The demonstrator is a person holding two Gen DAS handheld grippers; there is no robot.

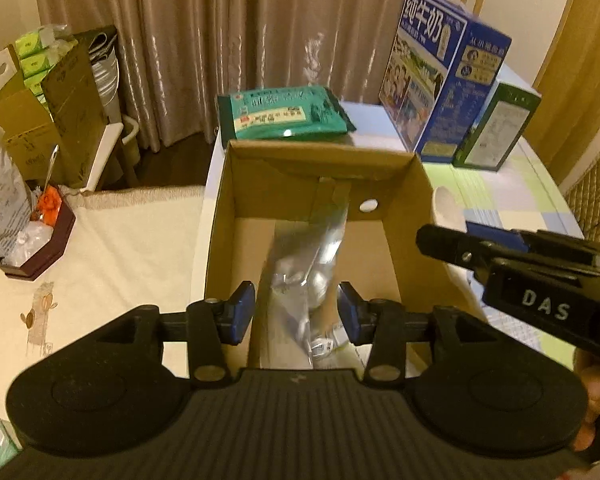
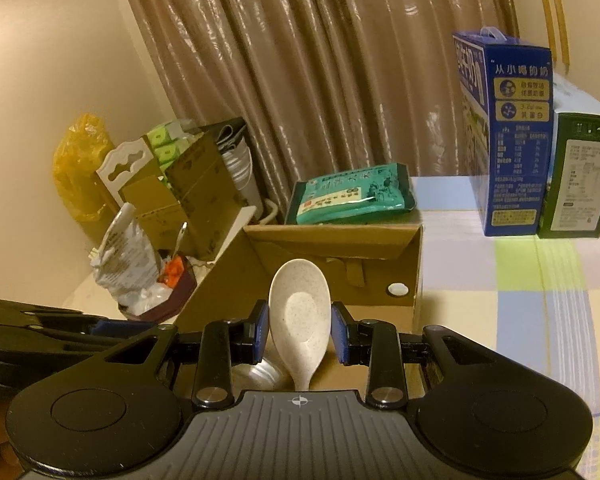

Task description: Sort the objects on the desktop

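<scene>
Your right gripper (image 2: 299, 334) clamps the speckled white plastic spoon (image 2: 300, 316) just over the brown cardboard box (image 2: 380, 240); lower before releasing (left gripper (image 1: 296, 312) open above a silvery pouch (image 1: 312, 272) inside).

The right gripper (image 2: 299, 334) has a speckled white spoon (image 2: 299, 316) between its blue-padded fingers (image 2: 339, 334), bowl pointing up and away, over the open cardboard box (image 2: 332, 248). A crinkled silvery packet (image 2: 260, 374) shows in the box below. A green pouch (image 2: 352, 196) lies across the box's far rim. To the right, a blue milk carton (image 2: 508, 136) and a green carton (image 2: 576, 176) stand touching on the checked surface (image 2: 532, 280).
</scene>
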